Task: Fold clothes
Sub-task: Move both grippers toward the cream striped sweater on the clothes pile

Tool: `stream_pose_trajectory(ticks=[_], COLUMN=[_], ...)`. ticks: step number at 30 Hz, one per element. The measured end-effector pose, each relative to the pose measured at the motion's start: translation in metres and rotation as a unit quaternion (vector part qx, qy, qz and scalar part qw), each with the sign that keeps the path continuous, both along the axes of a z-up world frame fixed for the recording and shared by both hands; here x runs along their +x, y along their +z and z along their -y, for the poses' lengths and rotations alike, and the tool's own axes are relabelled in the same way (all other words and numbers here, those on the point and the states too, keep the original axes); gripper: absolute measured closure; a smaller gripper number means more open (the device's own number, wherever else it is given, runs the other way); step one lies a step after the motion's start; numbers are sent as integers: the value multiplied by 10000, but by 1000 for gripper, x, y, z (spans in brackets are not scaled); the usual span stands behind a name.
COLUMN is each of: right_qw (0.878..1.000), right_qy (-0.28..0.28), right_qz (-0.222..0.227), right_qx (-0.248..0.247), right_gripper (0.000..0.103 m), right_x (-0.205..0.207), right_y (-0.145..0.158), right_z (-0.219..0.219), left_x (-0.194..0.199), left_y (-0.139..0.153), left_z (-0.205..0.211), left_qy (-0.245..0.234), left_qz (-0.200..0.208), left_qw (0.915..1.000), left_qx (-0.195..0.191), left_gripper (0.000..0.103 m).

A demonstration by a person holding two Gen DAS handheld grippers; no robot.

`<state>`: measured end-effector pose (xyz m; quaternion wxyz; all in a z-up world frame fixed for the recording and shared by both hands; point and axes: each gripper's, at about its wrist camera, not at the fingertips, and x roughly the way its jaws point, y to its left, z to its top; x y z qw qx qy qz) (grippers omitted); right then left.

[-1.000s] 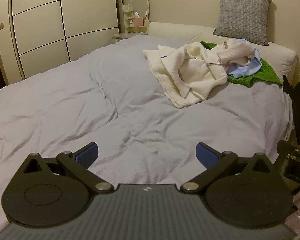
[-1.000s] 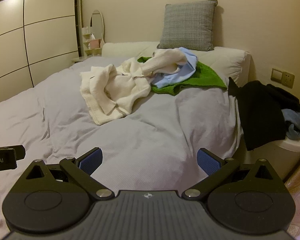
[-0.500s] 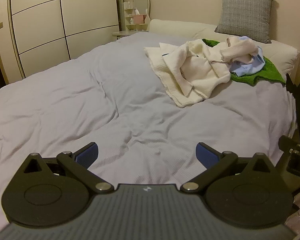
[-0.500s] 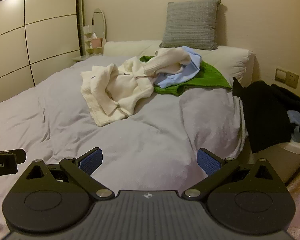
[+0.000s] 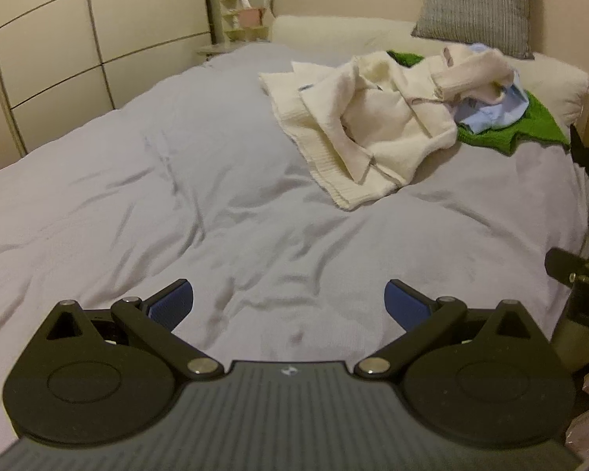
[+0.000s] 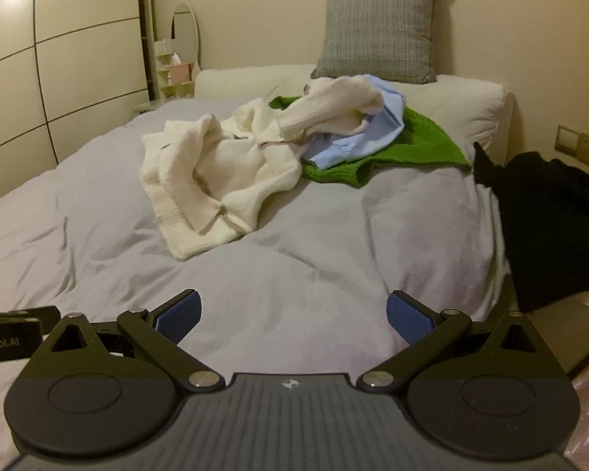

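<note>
Lying in a loose heap near the head of the bed (image 5: 176,196), the clothes show no folding at all, so the task looks to be at its very start. Going left to right across the pile in the right wrist view: a cream knit sweater (image 6: 224,172) sprawls crumpled over the grey duvet, its ribbed sleeve (image 6: 333,112) flung up across a light blue shirt (image 6: 357,137), and under both spreads a green knit garment (image 6: 412,137) touching the white pillow (image 6: 471,106). Beyond the bed's right edge, dark clothing (image 6: 549,216) drapes over something beside the bed; what carries it I cannot tell. Every piece remains to be pulled out, flattened and folded, and the broad bare stretch of duvet in front seems the likely place for it.

The left claw (image 5: 288,304) hangs low over the near part of the duvet, fingers spread wide and holding nothing, pointed toward the pile but well apart from it. The right claw (image 6: 293,314) sits beside it in much the same pose, level, spread, empty, facing the cream sweater's hem.
</note>
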<state>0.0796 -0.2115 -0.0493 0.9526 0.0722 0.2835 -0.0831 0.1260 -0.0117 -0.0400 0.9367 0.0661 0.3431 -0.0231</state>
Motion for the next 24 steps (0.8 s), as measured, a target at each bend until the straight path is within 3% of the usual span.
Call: stream_pose_trajectory(ticks=[6,12,18,24], right_qw=[9998,9994,9986,9974], right_qy=[-8,6,26,-42], right_qz=[-138,-318,-523,-718], right_qx=[157,111,-30,-20], right_gripper=[0,0,0,0], right_x=[74,120,135,138], right_y=[-13,2,53,123], right_z=[12,13,11,15], left_x=[79,128,142,145], left_y=[-18,-7,40,113], left_z=[14,23,24,22], left_qy=[-194,-344,-376,-432], left_qz=[-239,-392,-638,-858], left_qw=[9994,9984,9971,9953], left_qx=[145,238,154,80], left_gripper=[0,0,0,0])
